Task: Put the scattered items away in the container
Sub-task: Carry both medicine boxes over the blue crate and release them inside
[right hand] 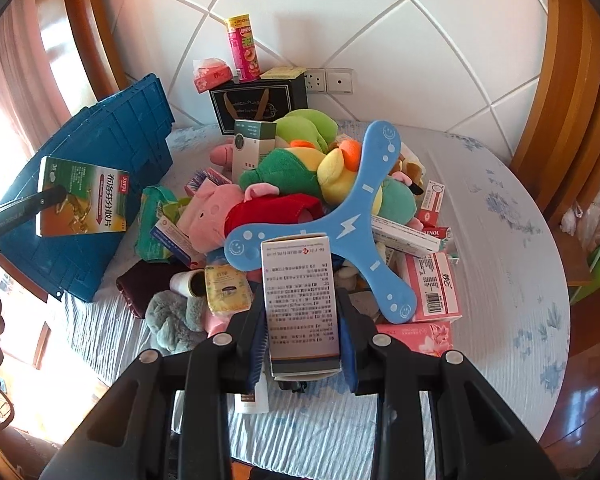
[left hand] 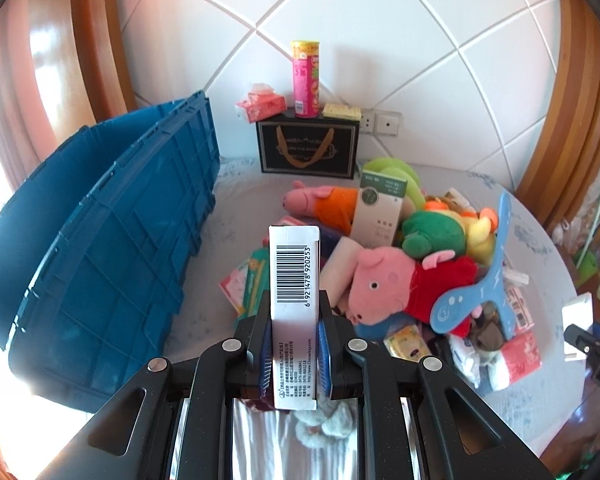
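Both your grippers clenched on cartons, held above the heap on the table

Your left gripper (left hand: 294,336) grips a white barcode carton (left hand: 294,280) by its narrow sides; your right gripper (right hand: 302,332) clamps a text-printed carton (right hand: 300,300). The blue crate (left hand: 112,248) stands tilted at the table's (right hand: 500,264) left edge. The remaining pile sits mid-table: pink pig plush (left hand: 384,284), blue boomerang (right hand: 352,220), green plush (left hand: 434,234), tissue packs (right hand: 432,280). A black gift box (left hand: 307,148) with a pink snack can (left hand: 306,78) on top stands at the far edge by the wall
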